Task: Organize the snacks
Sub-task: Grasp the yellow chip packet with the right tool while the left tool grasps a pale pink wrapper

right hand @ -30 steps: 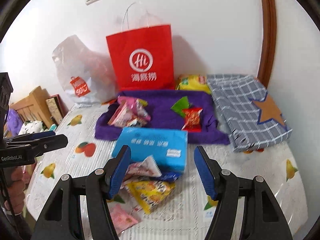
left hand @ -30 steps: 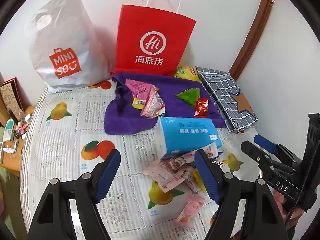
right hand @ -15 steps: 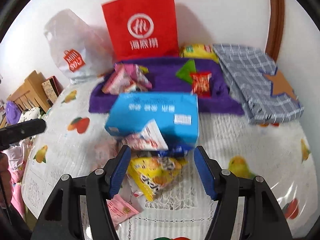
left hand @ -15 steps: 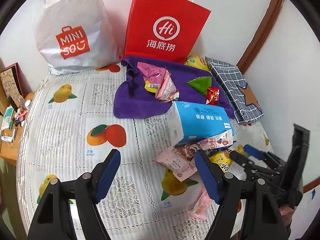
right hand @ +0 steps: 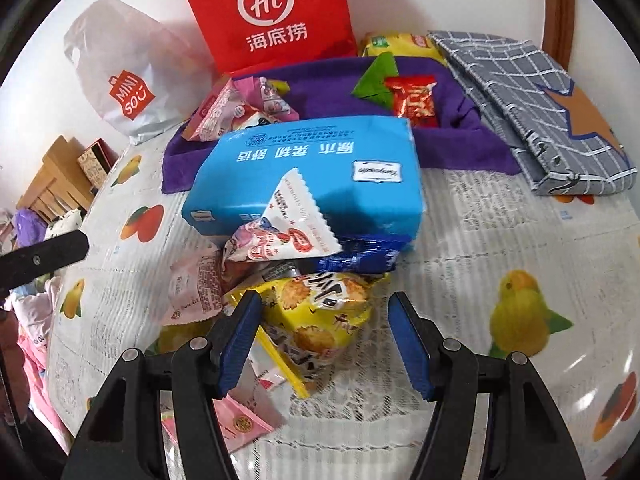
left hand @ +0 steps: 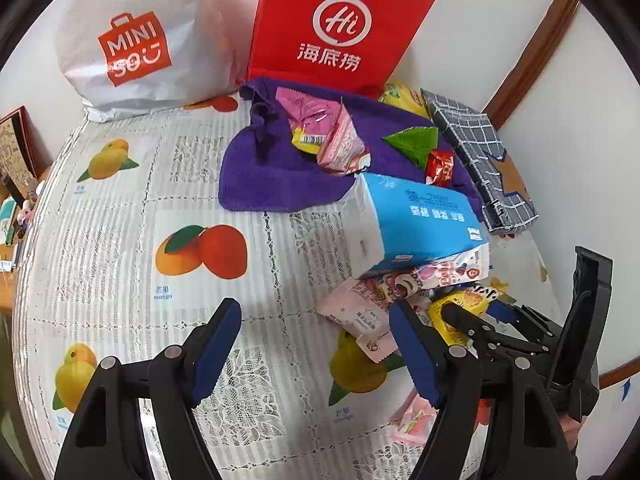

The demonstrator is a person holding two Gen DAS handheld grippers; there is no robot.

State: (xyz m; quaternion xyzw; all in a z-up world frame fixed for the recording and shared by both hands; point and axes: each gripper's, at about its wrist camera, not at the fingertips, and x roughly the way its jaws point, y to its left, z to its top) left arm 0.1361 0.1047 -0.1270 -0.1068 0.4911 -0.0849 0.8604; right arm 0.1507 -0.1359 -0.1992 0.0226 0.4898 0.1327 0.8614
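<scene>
A heap of snack packets lies in front of a blue tissue pack [right hand: 312, 172]. A yellow biscuit packet [right hand: 320, 320] lies between the open fingers of my right gripper [right hand: 324, 336], which is low over it. A white and pink packet [right hand: 280, 232] leans on the tissue pack. A pink packet [left hand: 356, 312] lies left of the heap. More snacks [left hand: 328, 136] lie on a purple towel [left hand: 272, 172]. My left gripper [left hand: 316, 344] is open and empty above the fruit-print tablecloth [left hand: 120, 248]. The right gripper also shows in the left wrist view [left hand: 480, 312].
A red paper bag [left hand: 336, 28] and a white Miniso bag [left hand: 128, 36] stand against the wall behind the towel. A folded grey checked cloth [right hand: 536, 108] lies at the right. A yellow bag [right hand: 400, 42] sits behind the towel. Wooden furniture [right hand: 56, 184] stands beyond the table's left edge.
Both grippers have moved forward and down toward the table. My right gripper has closed in on the heap, and the yellow packet now lies between its fingers.
</scene>
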